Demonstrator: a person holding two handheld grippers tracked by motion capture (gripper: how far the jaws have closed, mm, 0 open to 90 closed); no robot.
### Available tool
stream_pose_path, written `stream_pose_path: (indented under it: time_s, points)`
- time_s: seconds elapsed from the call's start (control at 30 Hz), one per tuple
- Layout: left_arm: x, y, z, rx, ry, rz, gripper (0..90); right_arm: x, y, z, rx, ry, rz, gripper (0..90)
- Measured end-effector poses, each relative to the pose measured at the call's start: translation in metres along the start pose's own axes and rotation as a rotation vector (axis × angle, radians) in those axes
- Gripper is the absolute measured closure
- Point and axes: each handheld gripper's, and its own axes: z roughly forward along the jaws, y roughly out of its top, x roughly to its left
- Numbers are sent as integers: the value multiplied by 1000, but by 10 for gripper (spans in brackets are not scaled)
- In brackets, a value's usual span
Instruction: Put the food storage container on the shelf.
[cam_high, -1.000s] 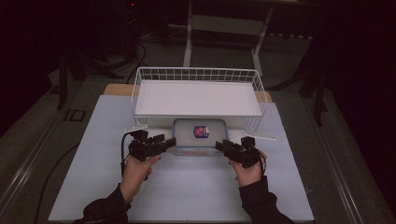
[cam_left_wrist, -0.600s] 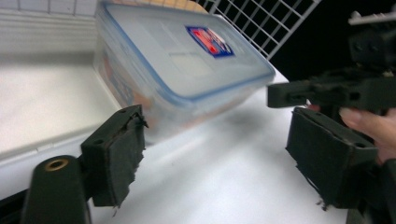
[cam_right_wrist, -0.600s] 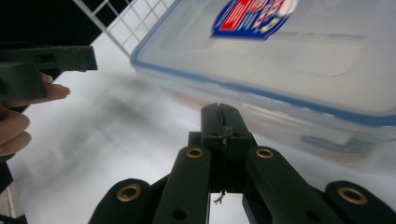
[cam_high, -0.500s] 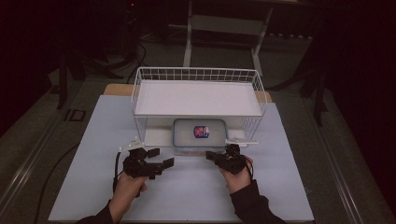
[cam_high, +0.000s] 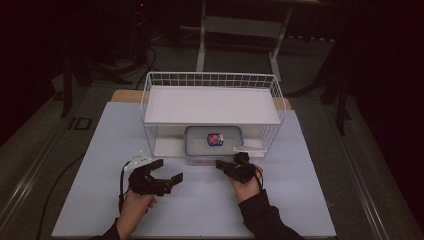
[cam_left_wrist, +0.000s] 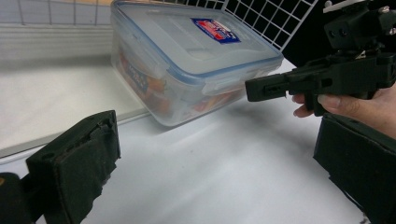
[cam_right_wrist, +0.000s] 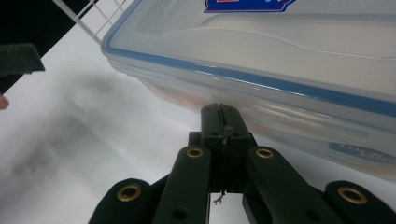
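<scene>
Table (cam_high: 310, 200): pale blue-white top, bare surface near me on both sides of my hands; its left, right and near edges lie well clear of my grippers.

Wire rack (cam_high: 210, 107): white, set at the far middle of the table, with a white shelf on top and an open bay below. Its near side is open toward me.

Food box (cam_high: 214, 144): clear plastic with a blue-rimmed lid, on the table in the rack's lower bay, its near edge sticking out slightly toward me. Contents reddish-orange, not identifiable.

Label (cam_left_wrist: 215, 30): red and blue sticker on the lid; print too small to read. A second small blue mark sits on the box's side wall (cam_right_wrist: 359, 151), also unreadable.

Left gripper (cam_high: 165, 175): mine, near and left of the box, well apart from it. Its jaws have just been opening and now stand wide, nothing between them.

Right gripper (cam_high: 225, 165): mine, just near the box's near right corner. Jaws pressed fully together, holding nothing, tips just short of the box's side wall below the lid rim; touching or not, I cannot tell.
</scene>
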Motion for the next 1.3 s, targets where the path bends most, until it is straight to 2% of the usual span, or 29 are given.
stream_pose_path:
  time_s: [0.07, 0.17, 0.23, 0.33, 0.4, 0.5, 0.57, 0.63, 0.8, 1.13, 1.2, 1.3]
  points:
    - [1, -1, 0, -6, 1, -8, 0, 0, 2, 2, -4, -6, 2, 900]
    - [1, -2, 0, -7, 24, 20, 0, 1, 6, 8, -8, -7, 13, 899]
    - [1, -3, -1, -4, 22, 26, 1, 0, 8, 11, -20, -27, 1, 900]
    - [1, -3, -1, -6, 13, 19, 1, -4, 10, 14, -29, -25, 33, 900]
    - [1, -3, 0, -4, 13, 22, 1, -4, 13, 17, -36, -41, 26, 899]
    - [-2, -3, -1, -7, 46, 72, 1, -5, 16, 21, -40, -54, 26, 900]
    - [-2, -2, -2, -10, 38, 62, 1, -4, 19, 24, -39, -68, 10, 899]
    - [-1, -2, -2, -13, 31, 45, 1, -7, 22, 26, -44, -61, 33, 899]
    - [0, -3, -2, -7, 43, 63, 1, -10, 28, 29, -52, -67, 49, 899]
    - [1, -3, -3, -5, 34, 54, 1, -10, 37, 37, -56, -73, 65, 899]
    - [1, -3, -3, -5, 31, 51, 1, -10, 37, 37, -62, -92, 60, 898]
    - [0, -4, -3, -3, 31, 59, 1, -11, 38, 38, -57, -96, 56, 897]
